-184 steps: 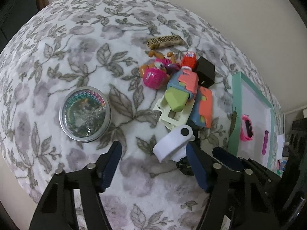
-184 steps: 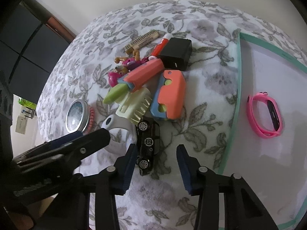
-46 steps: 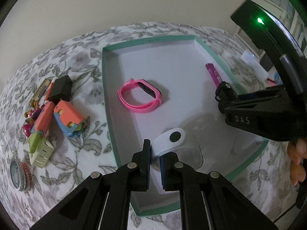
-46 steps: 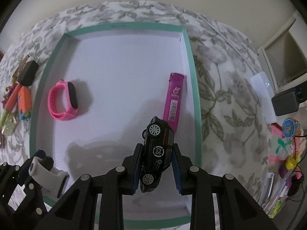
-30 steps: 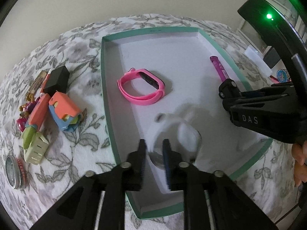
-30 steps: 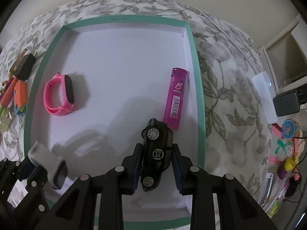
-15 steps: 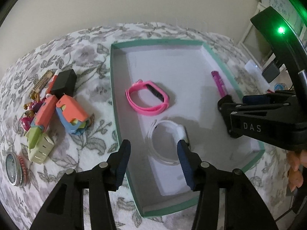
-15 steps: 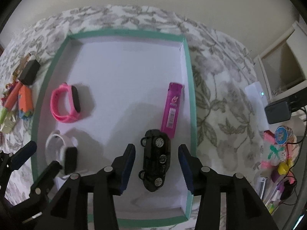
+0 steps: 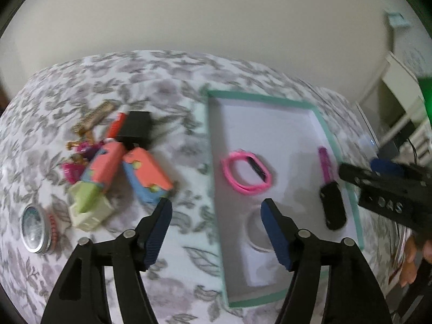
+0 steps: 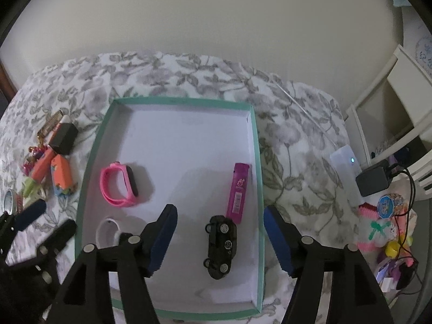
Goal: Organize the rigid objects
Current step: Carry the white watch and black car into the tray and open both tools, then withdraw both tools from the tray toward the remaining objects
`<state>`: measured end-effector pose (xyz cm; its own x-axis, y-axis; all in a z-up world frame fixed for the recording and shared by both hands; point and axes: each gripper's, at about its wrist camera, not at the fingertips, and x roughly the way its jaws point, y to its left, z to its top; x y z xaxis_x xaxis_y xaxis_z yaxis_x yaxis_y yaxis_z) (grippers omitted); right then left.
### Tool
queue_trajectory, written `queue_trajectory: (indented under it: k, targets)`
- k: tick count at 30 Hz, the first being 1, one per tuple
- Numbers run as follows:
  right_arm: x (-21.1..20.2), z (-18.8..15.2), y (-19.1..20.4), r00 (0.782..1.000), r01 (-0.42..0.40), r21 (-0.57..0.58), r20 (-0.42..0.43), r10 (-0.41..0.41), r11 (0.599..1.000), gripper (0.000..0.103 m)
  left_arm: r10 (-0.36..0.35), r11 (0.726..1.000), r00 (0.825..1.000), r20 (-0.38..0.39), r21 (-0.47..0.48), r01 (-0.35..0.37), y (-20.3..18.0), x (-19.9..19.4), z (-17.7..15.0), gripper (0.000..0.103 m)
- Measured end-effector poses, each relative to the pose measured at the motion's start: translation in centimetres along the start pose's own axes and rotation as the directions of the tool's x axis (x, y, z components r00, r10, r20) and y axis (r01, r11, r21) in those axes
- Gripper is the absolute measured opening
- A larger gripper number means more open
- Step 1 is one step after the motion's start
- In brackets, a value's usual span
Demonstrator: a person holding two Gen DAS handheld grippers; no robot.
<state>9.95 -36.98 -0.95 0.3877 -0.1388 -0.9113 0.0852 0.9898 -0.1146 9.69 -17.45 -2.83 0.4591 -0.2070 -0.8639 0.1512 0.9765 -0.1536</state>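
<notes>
Since both claws gape empty, we note the toy pile (image 9: 116, 167) lies ahead-left of the left claw (image 9: 216, 229), nearer than the right claw (image 10: 220, 239).

We've got plenty of open floor in the far half of the tray (image 10: 172, 102), nothing sitting there. The near half is crowded: pink band (image 10: 118, 185), white band (image 10: 108, 232), toy car (image 10: 221, 245) and pink lighter (image 10: 238, 190) touching it, close to the right wall. Left of the tray, the toy pile (image 9: 113, 167) and round tin (image 9: 35, 228) block the bedspread (image 9: 172, 86).
</notes>
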Motion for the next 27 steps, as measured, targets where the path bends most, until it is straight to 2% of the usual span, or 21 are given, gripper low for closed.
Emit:
queue_trajectory:
  k: [4, 7, 9, 11, 15, 23, 27]
  targets:
    - [-0.3, 0.1, 0.3, 1.000, -0.008, 0.000, 0.018, 0.008, 1.000, 0.079, 0.030, 0.997, 1.000, 0.010, -0.067, -0.029, 1.9, -0.1, 0.2, 0.078]
    - [-0.4, 0.2, 0.4, 0.999, -0.011, -0.005, 0.033, 0.011, 1.000, 0.086, 0.055, 0.994, 0.998, 0.005, -0.094, -0.054, 2.8, 0.1, 0.2, 0.088]
    - [-0.6, 0.2, 0.6, 0.999, -0.005, -0.011, 0.044, 0.006, 1.000, 0.092, 0.069, 0.992, 0.998, 0.011, -0.111, -0.067, 3.3, 0.1, 0.3, 0.089]
    - [-0.7, 0.2, 0.7, 0.998, -0.015, -0.010, 0.053, 0.015, 1.000, 0.094, 0.075, 0.990, 0.997, 0.020, -0.122, -0.072, 3.7, 0.0, 0.3, 0.090]
    - [-0.8, 0.2, 0.9, 0.998, -0.023, -0.013, 0.059, 0.024, 1.000, 0.101, 0.090, 0.988, 0.995, 0.041, -0.132, -0.084, 4.2, -0.3, 0.6, 0.100]
    - [-1.4, 0.5, 1.6, 0.996, -0.025, -0.024, 0.087, 0.027, 0.999, 0.103, 0.063, 0.987, 0.996, 0.059, -0.155, -0.053, 5.0, -0.7, 0.8, 0.101]
    - [-1.8, 0.7, 2.2, 0.993, -0.028, -0.037, 0.110, 0.031, 0.999, 0.103, 0.045, 0.979, 0.996, 0.079, -0.204, -0.028, 6.6, -1.3, 1.2, 0.101]
